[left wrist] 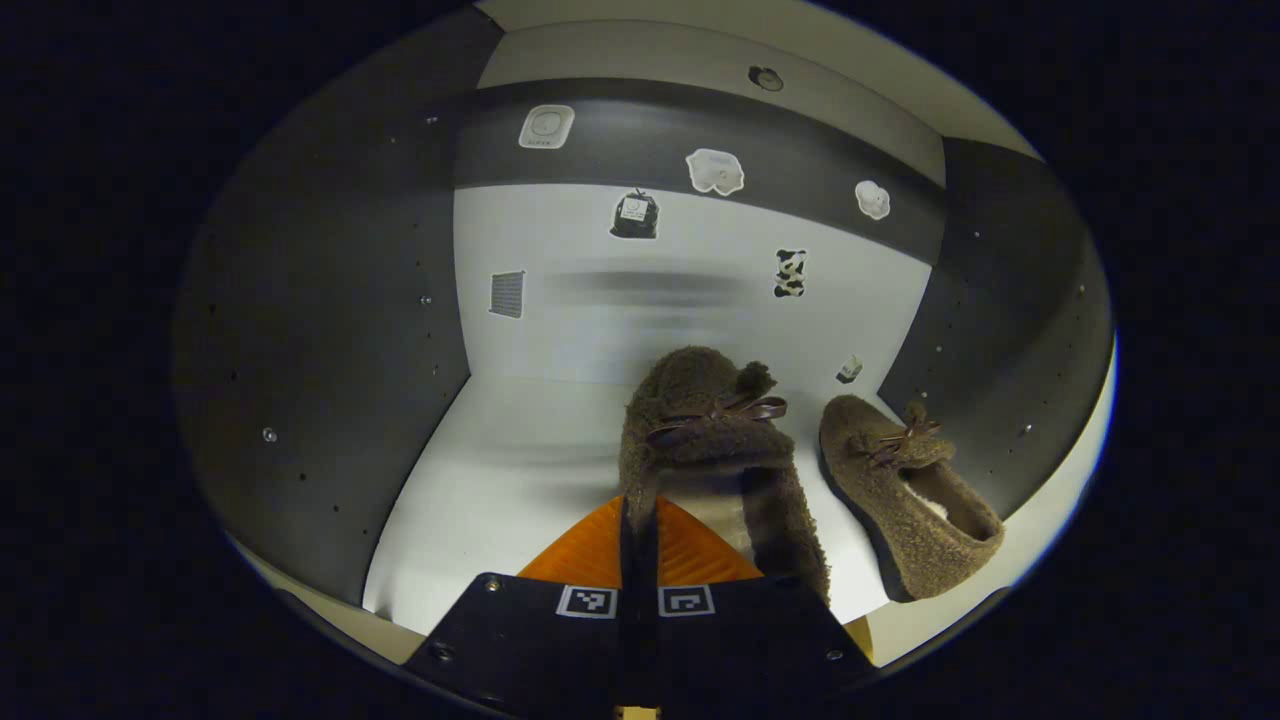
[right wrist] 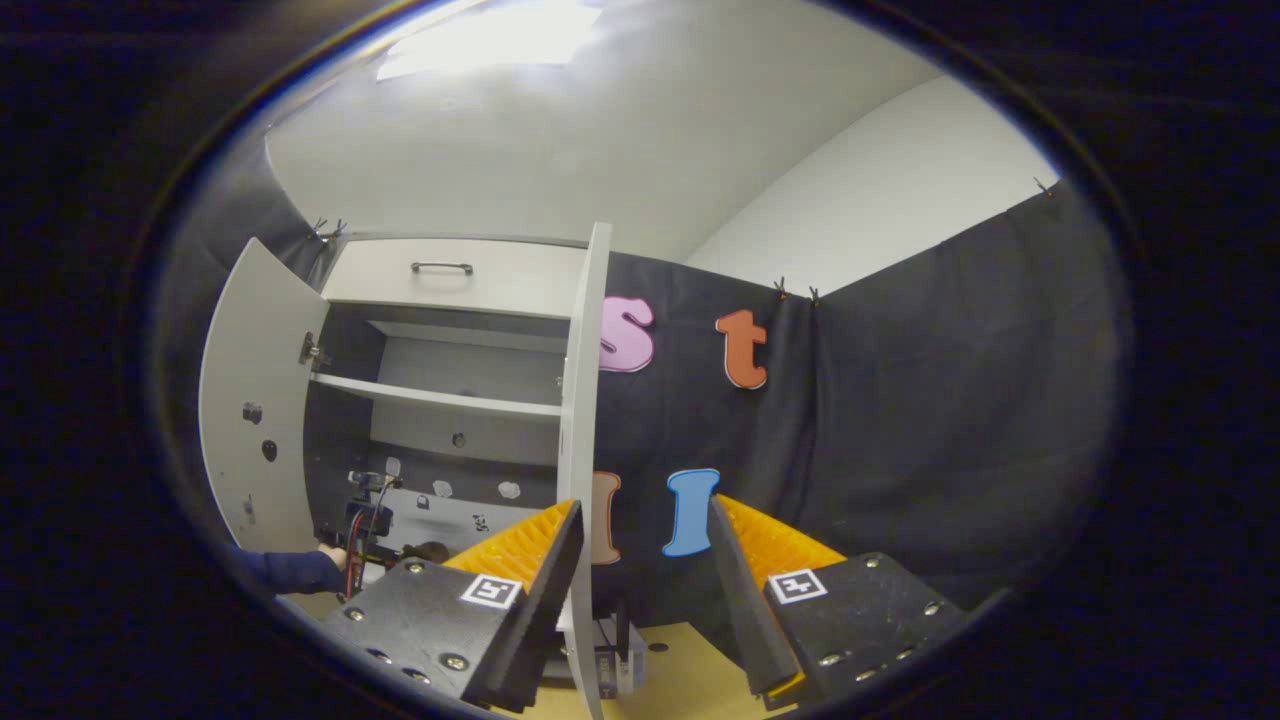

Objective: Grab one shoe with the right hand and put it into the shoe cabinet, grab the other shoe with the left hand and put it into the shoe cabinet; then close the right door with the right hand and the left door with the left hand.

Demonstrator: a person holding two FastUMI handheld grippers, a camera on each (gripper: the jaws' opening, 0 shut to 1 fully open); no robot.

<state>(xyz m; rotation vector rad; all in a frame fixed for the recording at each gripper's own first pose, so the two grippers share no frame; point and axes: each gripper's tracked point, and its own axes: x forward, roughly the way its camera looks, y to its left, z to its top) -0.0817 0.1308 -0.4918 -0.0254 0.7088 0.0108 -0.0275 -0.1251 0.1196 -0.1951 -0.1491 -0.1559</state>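
The left gripper (left wrist: 640,545) pinches the fuzzy brown slipper (left wrist: 715,450) down beside its mate (left wrist: 905,490) on the cabinet's white shelf (left wrist: 500,470), while the right gripper (right wrist: 640,560) gapes empty by the open white right door (right wrist: 583,420).

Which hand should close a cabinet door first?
Probably the right: the right gripper is open, with the right door's edge between its fingers. The left gripper is shut on a shoe.

Ahead of the left jaws we see two fuzzy brown shoes (left wrist: 720,450) with darker bows. Left of the right jaws, white cabinet doors (right wrist: 582,420) frame a dark grey interior (right wrist: 340,420).
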